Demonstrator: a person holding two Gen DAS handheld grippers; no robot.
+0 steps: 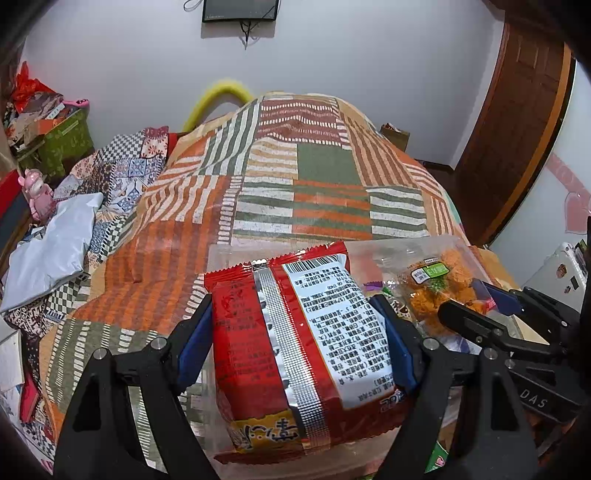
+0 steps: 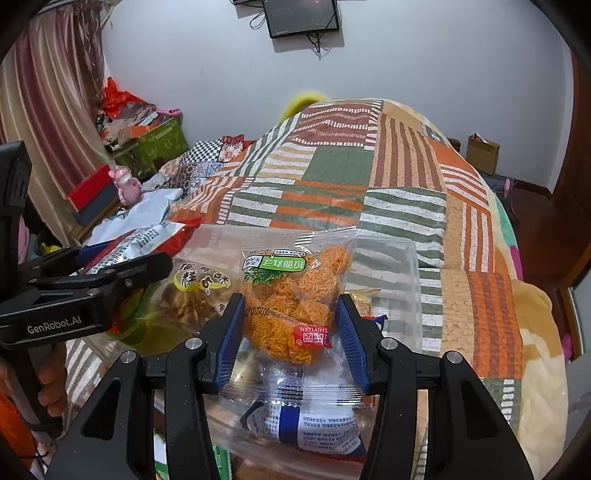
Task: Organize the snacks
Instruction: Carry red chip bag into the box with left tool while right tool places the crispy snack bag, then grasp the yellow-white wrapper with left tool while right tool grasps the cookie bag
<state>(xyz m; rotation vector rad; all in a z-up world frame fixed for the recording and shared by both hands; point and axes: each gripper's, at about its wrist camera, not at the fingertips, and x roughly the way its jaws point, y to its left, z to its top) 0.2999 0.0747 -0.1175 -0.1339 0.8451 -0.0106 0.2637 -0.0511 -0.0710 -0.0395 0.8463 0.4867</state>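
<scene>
Over the clear bin point(image 2: 406, 266), left tool point(image 1: 295, 332) pinches a red snack packet point(image 1: 291, 343), right tool point(image 2: 291, 328) a clear bag of orange noodles point(image 2: 295, 295)

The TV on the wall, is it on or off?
Apparently off: the TV shows a dark screen in both views, cables dangling below it.

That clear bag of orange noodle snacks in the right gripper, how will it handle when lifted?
The clear bag of orange noodle snacks is thin crinkly film, so it will probably flop and sag. The right hand-held gripper pinches only its lower part, so it may slip. The dry clusters look brittle; squeezing hard would likely crush them.
</scene>
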